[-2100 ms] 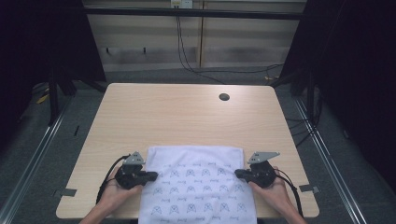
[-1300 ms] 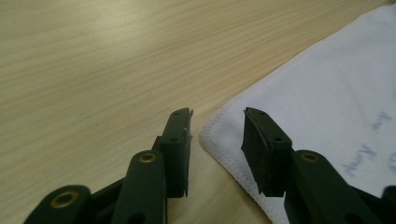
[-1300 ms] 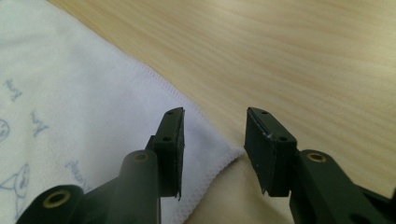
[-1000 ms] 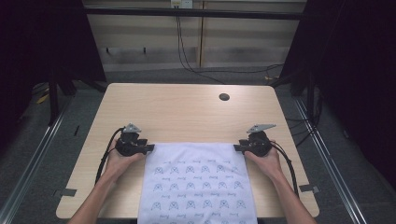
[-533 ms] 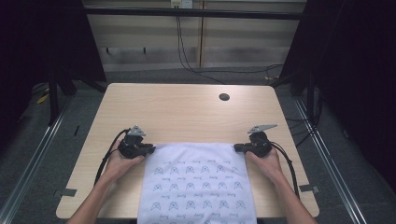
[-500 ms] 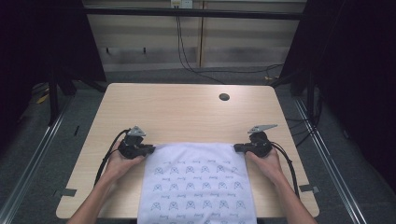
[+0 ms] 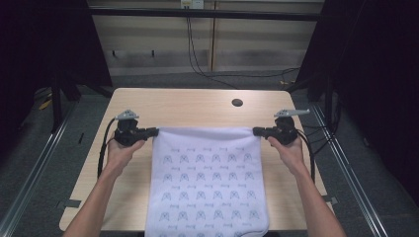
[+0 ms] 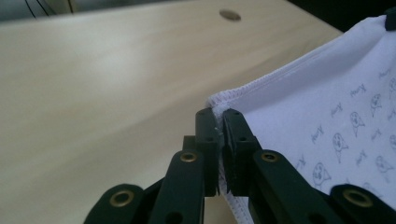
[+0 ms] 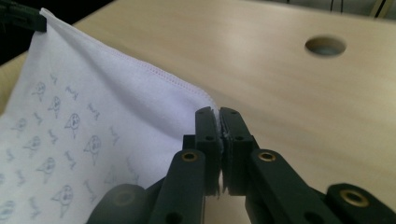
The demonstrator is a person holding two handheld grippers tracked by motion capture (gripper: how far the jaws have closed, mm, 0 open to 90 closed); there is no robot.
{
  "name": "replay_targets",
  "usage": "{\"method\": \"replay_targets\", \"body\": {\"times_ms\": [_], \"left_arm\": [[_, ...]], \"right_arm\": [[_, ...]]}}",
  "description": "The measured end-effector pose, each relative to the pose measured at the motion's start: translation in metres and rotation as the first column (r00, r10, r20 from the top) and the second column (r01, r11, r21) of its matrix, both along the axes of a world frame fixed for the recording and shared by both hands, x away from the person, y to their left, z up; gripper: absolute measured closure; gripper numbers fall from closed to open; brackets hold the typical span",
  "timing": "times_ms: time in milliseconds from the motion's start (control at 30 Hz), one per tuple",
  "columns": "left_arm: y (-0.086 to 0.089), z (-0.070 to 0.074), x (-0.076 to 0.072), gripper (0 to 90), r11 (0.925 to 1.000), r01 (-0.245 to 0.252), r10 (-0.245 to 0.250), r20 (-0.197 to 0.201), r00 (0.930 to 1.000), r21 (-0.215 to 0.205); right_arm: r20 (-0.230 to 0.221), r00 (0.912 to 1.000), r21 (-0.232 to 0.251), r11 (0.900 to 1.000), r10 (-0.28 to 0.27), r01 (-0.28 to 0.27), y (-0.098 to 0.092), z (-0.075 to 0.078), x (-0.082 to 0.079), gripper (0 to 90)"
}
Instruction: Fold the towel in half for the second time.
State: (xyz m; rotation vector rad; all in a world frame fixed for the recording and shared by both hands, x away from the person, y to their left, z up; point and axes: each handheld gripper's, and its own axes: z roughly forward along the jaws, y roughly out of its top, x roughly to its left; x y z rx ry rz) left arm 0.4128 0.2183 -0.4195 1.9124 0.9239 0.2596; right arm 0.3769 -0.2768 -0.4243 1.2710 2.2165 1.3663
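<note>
A white cloth (image 7: 207, 182) printed with small grey figures lies over the near half of the table and hangs past its front edge. My left gripper (image 7: 154, 131) is shut on the cloth's far left corner, and its jaws pinch the stitched hem in the left gripper view (image 8: 218, 116). My right gripper (image 7: 257, 131) is shut on the far right corner, with the hem (image 9: 154, 72) running away from the closed jaws (image 9: 217, 114). The far edge is stretched straight between the two grippers and raised off the table. The rest of the cloth (image 8: 327, 93) slopes down toward the person.
The light wooden table (image 7: 197, 106) has a round cable hole (image 7: 237, 102) near its far edge, right of centre. Bare wood lies beyond the cloth and along both sides. Dark frames and cables stand around the table, with floor rails on either side.
Both grippers have closed on the far corners and risen, pulling the cloth's far edge up and taut. Earlier the hands moved from lower down the cloth's sides to these corners.
</note>
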Motion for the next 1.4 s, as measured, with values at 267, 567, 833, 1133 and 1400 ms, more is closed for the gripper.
{"method": "replay_targets", "body": {"times_ms": [267, 567, 833, 1133, 1400], "left_arm": [[-0.005, 0.052, 0.024, 86.0, 0.9966, -0.052, 0.057, 0.086, 0.9946, -0.063], [-0.01, 0.049, 0.025, 86.0, 0.9986, -0.03, 0.033, 0.084, 0.9959, -0.043], [0.001, 0.026, 0.005, 85.9, 0.9988, 0.016, -0.014, 0.053, 0.9985, -0.046], [0.011, 0.01, -0.044, 85.9, 0.9933, 0.108, -0.106, 0.044, 0.9934, -0.042], [0.026, 0.003, -0.087, 85.9, 0.9883, 0.142, -0.14, 0.027, 0.9897, -0.057]], "right_arm": [[0.09, 0.9949, 0.008, 0.999, -0.046, 0.046, -0.003, 0.054, 0.028, 87.2], [0.124, 0.9909, 0.005, 0.999, -0.053, 0.052, -0.001, 0.078, 0.034, 87.2], [0.079, 0.9968, 0.036, 0.999, 0.007, -0.01, -0.004, 0.043, 0.005, 87.2], [0.048, 0.994, 0.025, 0.995, 0.098, -0.1, 0.0, 0.025, -0.043, 87.2], [0.004, 0.9853, 0.026, 0.985, 0.171, -0.171, 0.013, 0.004, -0.093, 87.3]]}}
